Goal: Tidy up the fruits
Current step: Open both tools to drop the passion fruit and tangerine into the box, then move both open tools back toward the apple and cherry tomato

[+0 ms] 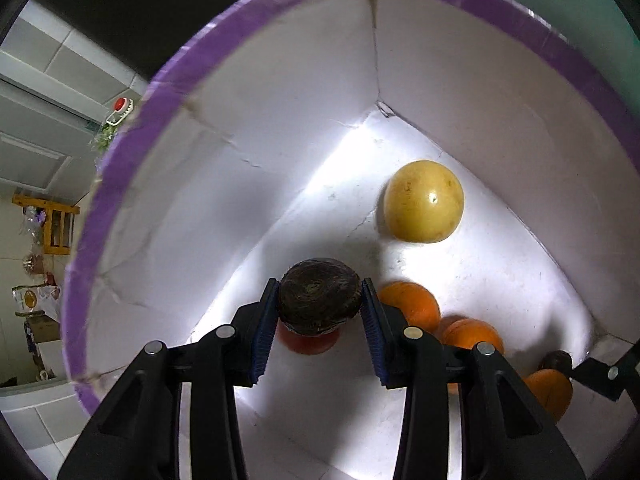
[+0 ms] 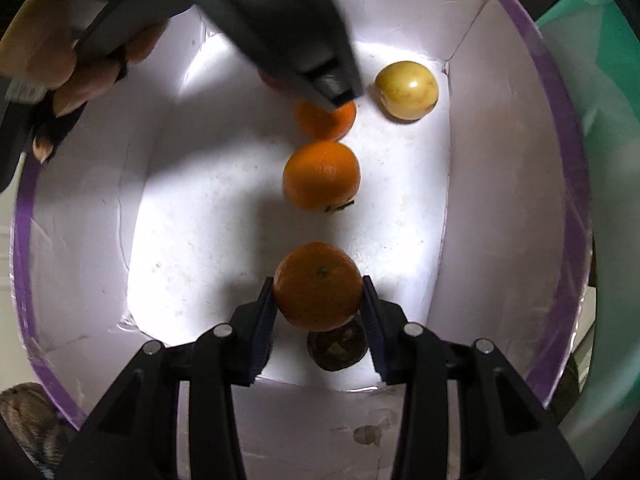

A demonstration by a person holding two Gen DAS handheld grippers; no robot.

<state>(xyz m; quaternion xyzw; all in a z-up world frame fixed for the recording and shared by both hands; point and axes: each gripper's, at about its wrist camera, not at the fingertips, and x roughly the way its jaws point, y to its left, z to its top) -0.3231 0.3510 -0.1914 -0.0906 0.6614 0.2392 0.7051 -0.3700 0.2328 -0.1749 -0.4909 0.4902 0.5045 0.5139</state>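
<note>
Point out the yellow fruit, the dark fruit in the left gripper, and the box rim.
yellow fruit (image 1: 423, 201), left wrist view, its centre
dark fruit (image 1: 319, 300), left wrist view, top face
box rim (image 1: 120, 148), left wrist view, purple edge

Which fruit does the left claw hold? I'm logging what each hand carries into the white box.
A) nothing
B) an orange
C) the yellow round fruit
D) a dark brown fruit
D: in the left wrist view the left claw is shut on the dark brown fruit, while the yellow round fruit lies free on the floor of the white box; an orange sits in the right claw.
</note>
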